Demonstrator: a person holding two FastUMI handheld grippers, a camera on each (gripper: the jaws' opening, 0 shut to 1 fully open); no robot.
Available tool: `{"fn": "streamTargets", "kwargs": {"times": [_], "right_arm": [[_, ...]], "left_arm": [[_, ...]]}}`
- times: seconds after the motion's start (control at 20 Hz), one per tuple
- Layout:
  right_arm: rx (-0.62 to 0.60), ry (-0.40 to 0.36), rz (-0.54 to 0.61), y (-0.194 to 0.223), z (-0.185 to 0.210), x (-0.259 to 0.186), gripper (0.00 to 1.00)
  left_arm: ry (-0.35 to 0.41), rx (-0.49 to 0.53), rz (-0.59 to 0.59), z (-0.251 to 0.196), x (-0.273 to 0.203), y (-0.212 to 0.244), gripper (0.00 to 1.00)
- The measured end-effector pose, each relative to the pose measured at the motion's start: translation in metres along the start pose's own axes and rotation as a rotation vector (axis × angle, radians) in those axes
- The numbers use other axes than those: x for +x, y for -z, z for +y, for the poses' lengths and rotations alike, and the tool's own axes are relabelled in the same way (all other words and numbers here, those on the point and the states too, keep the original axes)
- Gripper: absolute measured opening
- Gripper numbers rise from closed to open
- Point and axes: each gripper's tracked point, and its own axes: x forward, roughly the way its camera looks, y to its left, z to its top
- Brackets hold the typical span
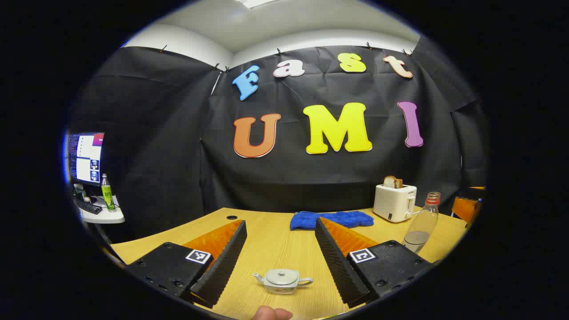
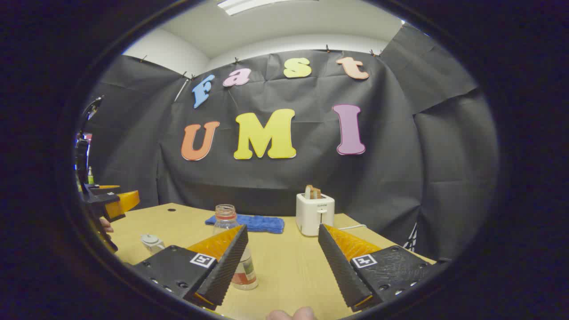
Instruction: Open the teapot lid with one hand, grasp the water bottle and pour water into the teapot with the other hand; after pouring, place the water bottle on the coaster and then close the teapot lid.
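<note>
A small white teapot [image 1: 282, 281] with its lid on stands on the wooden table [image 1: 275, 244], low between the fingers of my open left gripper [image 1: 281, 222], which touches nothing. To its right stands a clear water bottle [image 1: 422, 222] with a red neck and a little water in the bottom. In the right gripper view the water bottle [image 2: 243, 271] is upright just behind the left finger of my open right gripper [image 2: 283, 227], partly hidden by it and not held. The teapot [image 2: 152, 242] sits farther left, with the left gripper [image 2: 109, 202] and a hand beyond it.
A white toaster [image 1: 394, 202] holding bread stands at the back right, and a blue cloth [image 1: 331, 219] lies beside it. The toaster [image 2: 314, 213] and cloth [image 2: 246, 222] are beyond the bottle. A side desk with a monitor [image 1: 85, 156] and a green bottle [image 1: 107, 194] is off to the left.
</note>
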Motion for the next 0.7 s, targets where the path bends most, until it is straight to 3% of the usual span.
{"fn": "streamTargets", "kwargs": {"times": [0.7], "right_arm": [[-0.015,-0.002,-0.01,-0.004,0.02,-0.039,0.97]], "left_arm": [[0.043,0.04,0.014,0.0,-0.055,0.009,0.97]]}}
